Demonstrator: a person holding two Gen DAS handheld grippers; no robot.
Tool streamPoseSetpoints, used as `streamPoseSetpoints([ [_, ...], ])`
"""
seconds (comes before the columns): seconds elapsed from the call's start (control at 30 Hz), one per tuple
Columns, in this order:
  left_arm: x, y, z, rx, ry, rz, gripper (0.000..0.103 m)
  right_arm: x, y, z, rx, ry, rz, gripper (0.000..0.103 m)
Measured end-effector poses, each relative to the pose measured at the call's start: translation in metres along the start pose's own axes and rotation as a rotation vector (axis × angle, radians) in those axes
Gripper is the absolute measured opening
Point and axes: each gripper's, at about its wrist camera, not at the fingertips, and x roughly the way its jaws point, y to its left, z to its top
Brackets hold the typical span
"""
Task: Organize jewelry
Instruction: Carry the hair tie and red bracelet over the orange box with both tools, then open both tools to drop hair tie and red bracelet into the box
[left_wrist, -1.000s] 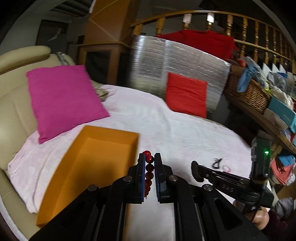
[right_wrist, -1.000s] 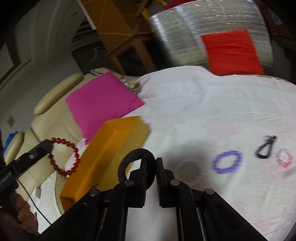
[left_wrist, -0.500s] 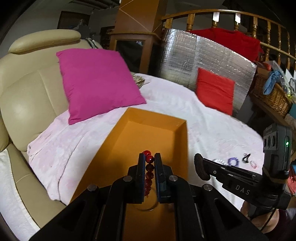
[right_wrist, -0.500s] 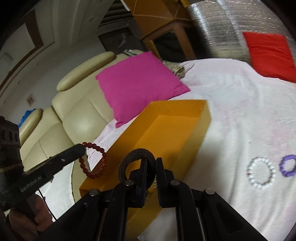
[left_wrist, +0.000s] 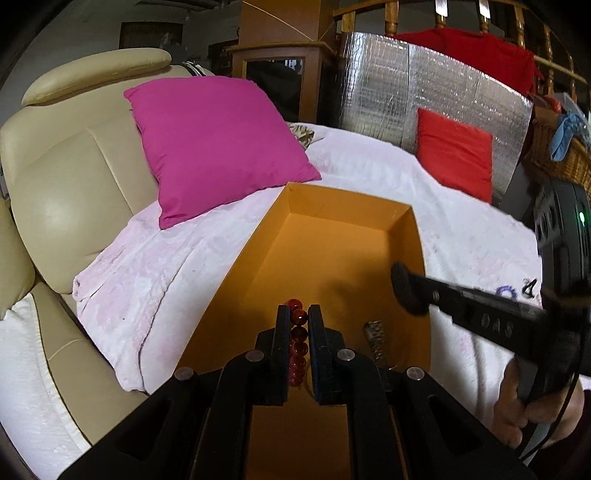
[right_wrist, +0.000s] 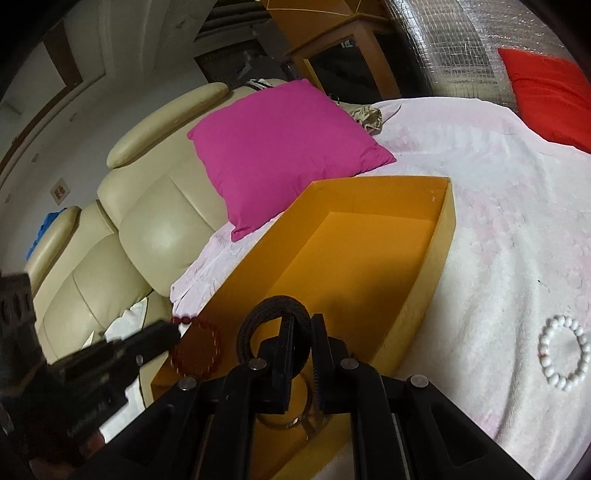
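An open orange box (left_wrist: 343, 251) lies on the white-pink blanket; it also shows in the right wrist view (right_wrist: 369, 251). My left gripper (left_wrist: 298, 314) is shut on a red bead bracelet (left_wrist: 298, 332) over the box's near end. My right gripper (right_wrist: 301, 325) is shut on a black ring bracelet (right_wrist: 258, 317) above the box; it shows from the side in the left wrist view (left_wrist: 406, 291). The red bracelet (right_wrist: 195, 350) hangs at the box's left edge. A patterned piece (left_wrist: 375, 336) and a thin bangle (right_wrist: 284, 417) lie inside the box.
A white bead bracelet (right_wrist: 563, 350) lies on the blanket right of the box. A purple bracelet (left_wrist: 506, 291) and a black clip (left_wrist: 530, 288) lie farther right. A magenta pillow (left_wrist: 218, 144), beige sofa (left_wrist: 70, 184), red cushion (left_wrist: 454, 155) and silver panel (left_wrist: 424, 96) surround the area.
Both grippers have moved left from the jewelry spread to over the orange box, each still holding its bracelet. The box now fills the middle of both views.
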Motion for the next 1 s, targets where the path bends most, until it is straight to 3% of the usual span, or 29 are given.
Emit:
streamPoseSetpoints([
  [0.23,0.003,-0.006,-0.002,0.043,0.015,0.042,0.009,0.016,-0.006,0.008,0.025,0.009,-0.005,0.010],
  [0.93,0.023,-0.002,-0.009,0.037,0.103,0.109,0.010,0.031,-0.020,0.009,0.086,0.049,-0.048,0.013],
  [1.0,0.023,-0.003,-0.008,0.041,0.105,0.114,0.018,0.029,-0.024,0.010,0.120,0.056,-0.033,0.020],
])
